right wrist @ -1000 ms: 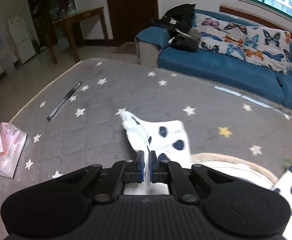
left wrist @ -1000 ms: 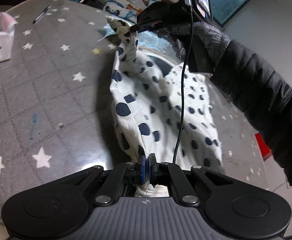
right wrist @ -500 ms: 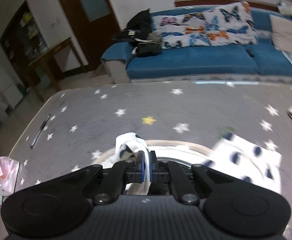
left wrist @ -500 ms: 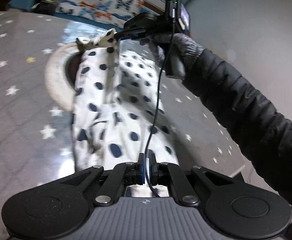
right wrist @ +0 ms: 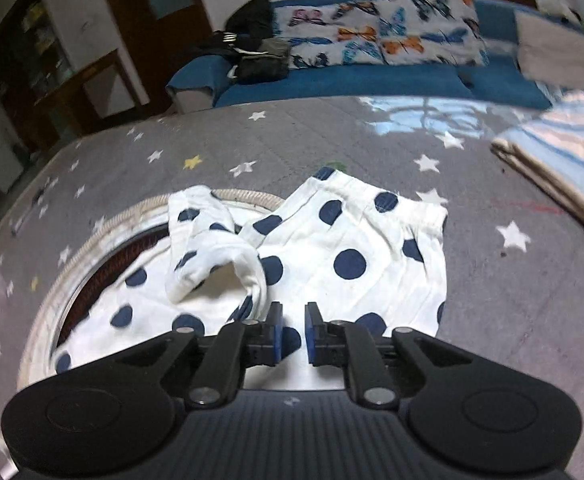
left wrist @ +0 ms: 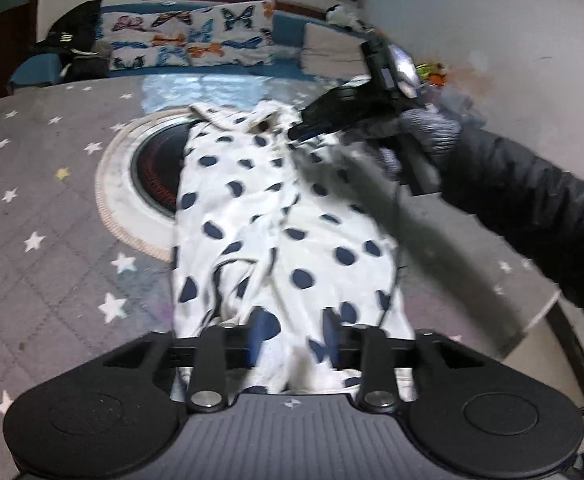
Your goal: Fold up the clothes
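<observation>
A white garment with dark blue dots [left wrist: 275,224] lies stretched out on the grey star-print table cover [left wrist: 43,208]. My left gripper [left wrist: 294,340] is open just above its near end, with cloth lying between the fingers. My right gripper [right wrist: 291,334] is open over the far end of the garment [right wrist: 352,256], where a rolled sleeve [right wrist: 207,252] lies loose. The right gripper [left wrist: 296,132] also shows in the left wrist view, held by a gloved hand.
A round burner with a pale rim [left wrist: 131,184] sits in the table, partly under the garment. A folded striped cloth [right wrist: 564,152] lies at the right. A blue sofa with butterfly cushions [right wrist: 372,40] stands beyond the table. The table edge [left wrist: 548,308] is at the right.
Both grippers have opened and let go of the garment. The garment was swung over and now lies flat across the burner, where it hung bunched between the grippers before.
</observation>
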### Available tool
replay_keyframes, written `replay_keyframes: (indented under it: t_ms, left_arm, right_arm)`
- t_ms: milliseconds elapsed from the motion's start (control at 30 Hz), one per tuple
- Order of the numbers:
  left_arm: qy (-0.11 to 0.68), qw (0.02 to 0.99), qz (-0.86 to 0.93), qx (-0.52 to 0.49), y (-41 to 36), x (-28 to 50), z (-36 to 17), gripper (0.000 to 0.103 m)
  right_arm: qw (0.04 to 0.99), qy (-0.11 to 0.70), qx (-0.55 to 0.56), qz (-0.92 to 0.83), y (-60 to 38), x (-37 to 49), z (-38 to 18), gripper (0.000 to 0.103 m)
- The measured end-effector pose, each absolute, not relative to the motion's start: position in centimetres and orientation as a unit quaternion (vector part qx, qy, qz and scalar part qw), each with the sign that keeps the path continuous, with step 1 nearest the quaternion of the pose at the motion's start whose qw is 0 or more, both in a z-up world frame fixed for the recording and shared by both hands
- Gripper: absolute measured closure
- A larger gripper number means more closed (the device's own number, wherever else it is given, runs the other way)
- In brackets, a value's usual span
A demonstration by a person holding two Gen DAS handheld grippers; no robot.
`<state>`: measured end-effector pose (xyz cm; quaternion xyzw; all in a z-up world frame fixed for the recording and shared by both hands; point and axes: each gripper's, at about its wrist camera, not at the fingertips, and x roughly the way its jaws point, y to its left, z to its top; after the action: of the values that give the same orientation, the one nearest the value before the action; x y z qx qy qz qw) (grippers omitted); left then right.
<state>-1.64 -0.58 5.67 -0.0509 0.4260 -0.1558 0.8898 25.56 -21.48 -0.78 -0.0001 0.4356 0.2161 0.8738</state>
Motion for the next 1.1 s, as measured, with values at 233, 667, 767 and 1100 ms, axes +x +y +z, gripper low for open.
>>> replay_keyframes:
  t_ms: [233, 667, 767, 1100]
  left_arm:
    - [0.44, 0.887, -0.139, -0.022, -1.8, -0.8, 4.0, 0.065]
    - [0.431, 0.896, -0.107, -0.02, -0.8, -2.4, 5.1, 0.065]
    - [0.424, 0.899, -0.107, -0.022, -0.6, -2.8, 5.6, 0.059]
    - [0.43, 0.899, -0.084, -0.021, 0.2, -3.0, 5.1, 0.053]
  right_arm:
    - [0.883, 0.396, -0.076, 0.241, -19.7, 24.4, -0.2, 0.066]
    - [0.881, 0.364, -0.128, 0.274, -17.8, 24.3, 0.8, 0.06]
    - [0.881, 0.361, -0.136, 0.274, -17.5, 24.4, 0.6, 0.06]
    - [0.878, 0.363, -0.167, 0.266, -15.8, 25.2, -0.5, 0.081]
